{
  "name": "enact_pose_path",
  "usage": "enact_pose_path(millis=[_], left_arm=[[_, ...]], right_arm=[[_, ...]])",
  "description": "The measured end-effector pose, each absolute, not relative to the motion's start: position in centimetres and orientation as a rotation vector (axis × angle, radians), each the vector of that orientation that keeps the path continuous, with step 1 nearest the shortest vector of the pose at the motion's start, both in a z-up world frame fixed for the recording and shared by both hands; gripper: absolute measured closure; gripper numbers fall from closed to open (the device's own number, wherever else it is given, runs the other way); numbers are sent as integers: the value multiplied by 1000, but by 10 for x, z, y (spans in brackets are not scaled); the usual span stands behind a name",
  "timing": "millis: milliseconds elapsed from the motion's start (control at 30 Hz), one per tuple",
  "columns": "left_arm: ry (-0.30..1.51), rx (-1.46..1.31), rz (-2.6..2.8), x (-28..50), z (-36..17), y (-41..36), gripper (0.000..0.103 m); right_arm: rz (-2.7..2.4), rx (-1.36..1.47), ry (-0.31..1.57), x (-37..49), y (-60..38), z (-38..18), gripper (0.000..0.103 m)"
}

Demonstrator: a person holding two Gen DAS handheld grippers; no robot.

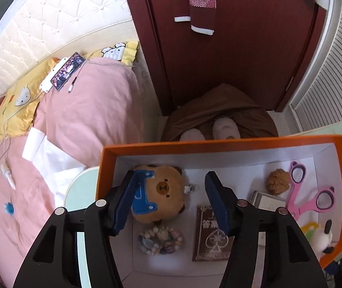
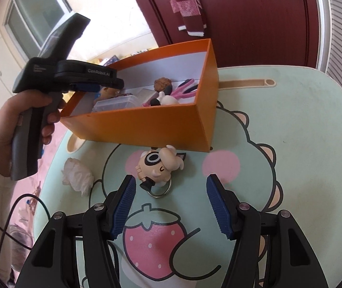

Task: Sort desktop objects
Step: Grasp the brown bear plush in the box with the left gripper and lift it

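The mint-green cartoon-printed table point(image 2: 279, 124) carries everything, and the orange box point(image 2: 147, 124) serves as the landmark: it stands on the table's far left part, open at the top, white inside.

Inside the box, a brown plush bear point(image 1: 161, 192) with a blue patch lies at the left end. Beside it toward the middle sits a brown card pack point(image 1: 210, 235) with a spade emblem, and a bead bracelet point(image 1: 160, 240) lies on the box floor just in front of the bear. At the right end of the box are pink scissors point(image 1: 307, 192), a small brown fuzzy ball point(image 1: 277, 181) next to them, and a black-and-white plush toy point(image 1: 322, 238) in the near right corner.

Outside the box, just in front of its near wall, a small figurine keychain point(image 2: 159, 168) lies on the table, its metal ring toward the camera. A crumpled white tissue point(image 2: 77, 174) lies on the table off the box's near left corner.

The left gripper point(image 1: 169, 199) hangs above the box's left half, fingers spread with nothing between them; a hand point(image 2: 27, 120) holds its grip. The right gripper point(image 2: 171, 204) hovers in front of the box, just short of the keychain, jaws apart and empty.
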State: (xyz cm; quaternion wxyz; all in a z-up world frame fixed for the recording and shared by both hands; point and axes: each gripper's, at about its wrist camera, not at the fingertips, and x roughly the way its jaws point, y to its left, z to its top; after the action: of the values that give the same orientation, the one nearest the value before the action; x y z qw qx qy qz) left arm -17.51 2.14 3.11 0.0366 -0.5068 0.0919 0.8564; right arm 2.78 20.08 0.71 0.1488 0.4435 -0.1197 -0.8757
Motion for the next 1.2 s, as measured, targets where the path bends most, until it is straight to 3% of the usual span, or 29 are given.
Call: enact_pose_path(millis=[167, 300, 367, 567, 700, 800, 1200], left_arm=[[383, -1609, 2586, -181, 21, 37, 43], [113, -1575, 2486, -173, 32, 27, 43], [99, -1568, 2512, -174, 35, 21, 46], [288, -1619, 2540, -171, 28, 29, 46], [511, -1649, 2547, -168, 18, 43, 47], [544, -1632, 2544, -166, 18, 40, 54], [122, -1347, 2568, -108, 102, -5, 56]], right_arm=[[-2505, 1284, -395, 25, 203, 6, 42], [-2499, 1289, -409, 24, 201, 7, 42], [-2461, 1280, -373, 21, 222, 5, 42], [-2438, 1277, -364, 24, 230, 6, 42], [-2440, 1275, -364, 24, 227, 7, 42], [-2444, 1274, -362, 23, 225, 7, 42], [-2480, 1238, -287, 34, 211, 11, 42]])
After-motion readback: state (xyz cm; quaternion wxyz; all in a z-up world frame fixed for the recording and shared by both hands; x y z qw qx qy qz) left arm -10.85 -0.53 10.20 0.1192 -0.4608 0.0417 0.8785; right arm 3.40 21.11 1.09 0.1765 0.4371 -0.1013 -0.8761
